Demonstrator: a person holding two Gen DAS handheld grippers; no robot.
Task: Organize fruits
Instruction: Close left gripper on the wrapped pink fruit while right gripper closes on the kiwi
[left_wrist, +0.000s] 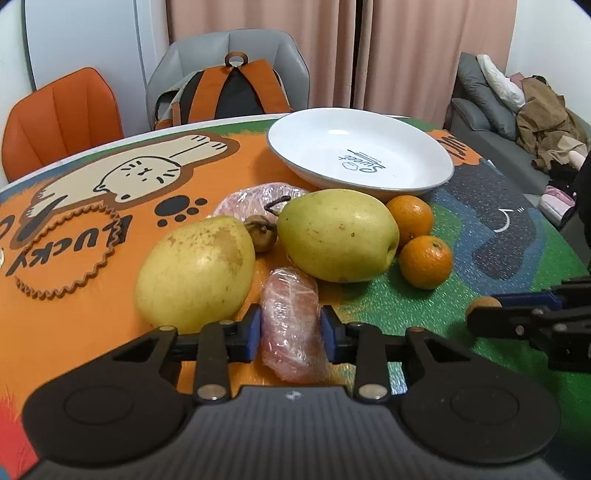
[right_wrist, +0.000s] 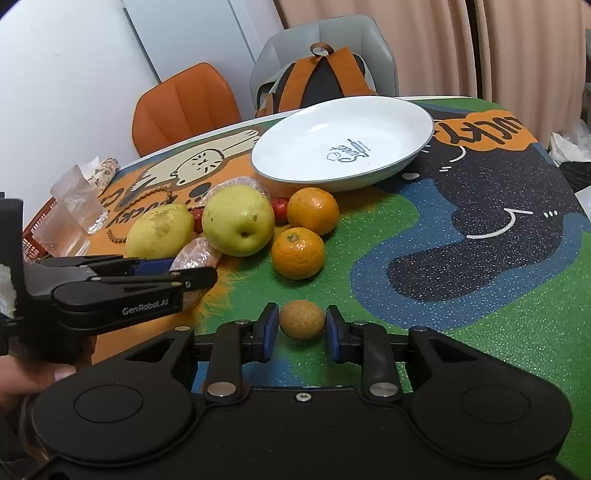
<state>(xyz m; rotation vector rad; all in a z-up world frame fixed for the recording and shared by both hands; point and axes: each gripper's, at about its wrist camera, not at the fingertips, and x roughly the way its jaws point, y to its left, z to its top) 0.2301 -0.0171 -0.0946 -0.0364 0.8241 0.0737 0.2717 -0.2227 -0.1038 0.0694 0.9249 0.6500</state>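
Already, left gripper (left_wrist: 290, 326) pinches cling-wrapped pink fruit (left_wrist: 291, 325); right gripper (right_wrist: 301, 326) clamps small brown fruit (right_wrist: 301, 319).

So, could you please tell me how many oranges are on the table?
2: one orange lies just in front of the white plate, the other orange right beside it, nearer the camera. More could hide behind the pears.
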